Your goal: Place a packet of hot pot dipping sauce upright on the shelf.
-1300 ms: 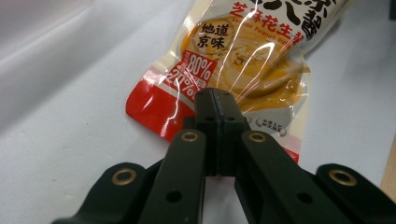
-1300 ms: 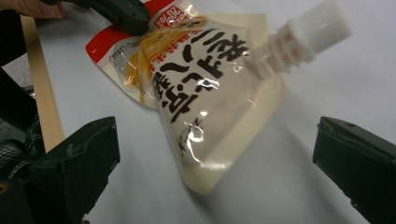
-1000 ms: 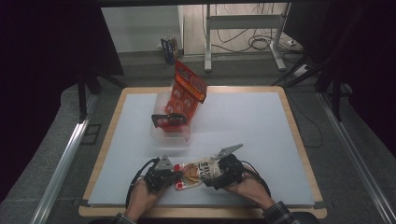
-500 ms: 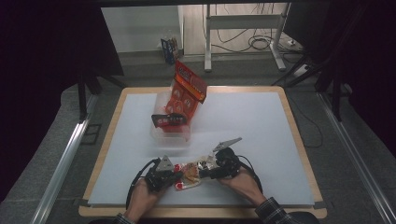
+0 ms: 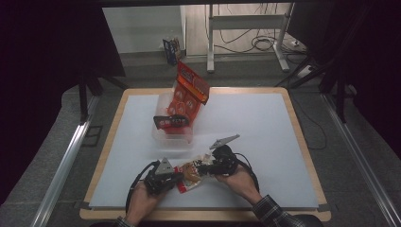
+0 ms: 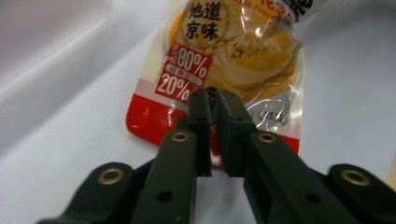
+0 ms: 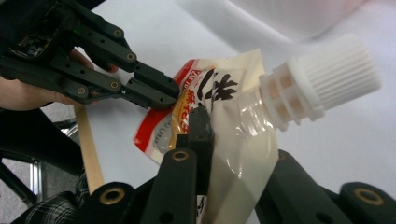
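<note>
Item: spouted food pouch (image 5: 191, 172), red and cream print, white ribbed cap (image 7: 327, 77), held just above the worktop (image 5: 265, 127) between both claws.
Left claw (image 5: 176, 177): pressed together on the pouch's red bottom edge; jaws nearly meet over the film.
Right claw (image 5: 204, 169): jaws have just been closing, now pinching the pouch's clear upper part just below the cap.
Beyond the claws, well apart: clear plastic bin (image 5: 172, 132) holding upright red packets (image 5: 187, 97) and a dark packet (image 5: 170, 121) lying across its rim. Nothing lies between bin and pouch.
</note>
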`<state>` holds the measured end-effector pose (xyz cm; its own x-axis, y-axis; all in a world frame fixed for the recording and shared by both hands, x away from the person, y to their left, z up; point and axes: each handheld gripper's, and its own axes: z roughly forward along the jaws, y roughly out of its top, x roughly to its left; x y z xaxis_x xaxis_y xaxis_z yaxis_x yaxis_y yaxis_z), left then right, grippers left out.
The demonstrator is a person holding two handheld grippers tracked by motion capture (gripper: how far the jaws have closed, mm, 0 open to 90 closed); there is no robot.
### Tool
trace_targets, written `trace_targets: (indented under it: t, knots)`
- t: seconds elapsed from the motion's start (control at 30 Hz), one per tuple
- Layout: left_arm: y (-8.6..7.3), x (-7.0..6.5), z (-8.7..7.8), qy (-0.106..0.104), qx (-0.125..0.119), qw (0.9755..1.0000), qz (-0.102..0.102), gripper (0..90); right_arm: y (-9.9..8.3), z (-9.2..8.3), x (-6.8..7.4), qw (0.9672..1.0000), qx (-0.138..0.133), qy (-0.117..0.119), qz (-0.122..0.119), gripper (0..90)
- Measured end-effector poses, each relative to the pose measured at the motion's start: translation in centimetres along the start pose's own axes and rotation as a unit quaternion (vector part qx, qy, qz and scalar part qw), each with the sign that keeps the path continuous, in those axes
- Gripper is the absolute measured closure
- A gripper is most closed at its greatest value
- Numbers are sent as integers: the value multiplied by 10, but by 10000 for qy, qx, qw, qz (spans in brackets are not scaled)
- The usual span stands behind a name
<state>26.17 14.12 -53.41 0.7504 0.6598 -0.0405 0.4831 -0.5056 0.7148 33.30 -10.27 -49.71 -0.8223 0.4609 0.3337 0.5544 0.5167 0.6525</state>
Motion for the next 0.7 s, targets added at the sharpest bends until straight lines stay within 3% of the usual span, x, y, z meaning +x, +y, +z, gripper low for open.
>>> trace_targets:
  t: [0.17,0.27,0.43,0.7]
  knots:
    - [-2,-1,-10,234,-83,9997,-24,689,10,-5,4,9999,-1,34,-144,835]
    - [-3,2,-15,239,-176,9995,-144,625,15,-12,5,9998,-61,26,-209,854]
    - [-4,6,-19,243,-338,9984,-380,468,25,-28,4,9991,-118,-174,-361,870]
    - [-6,12,-24,191,-514,9968,-589,246,37,-49,1,9968,-168,-543,-557,875]
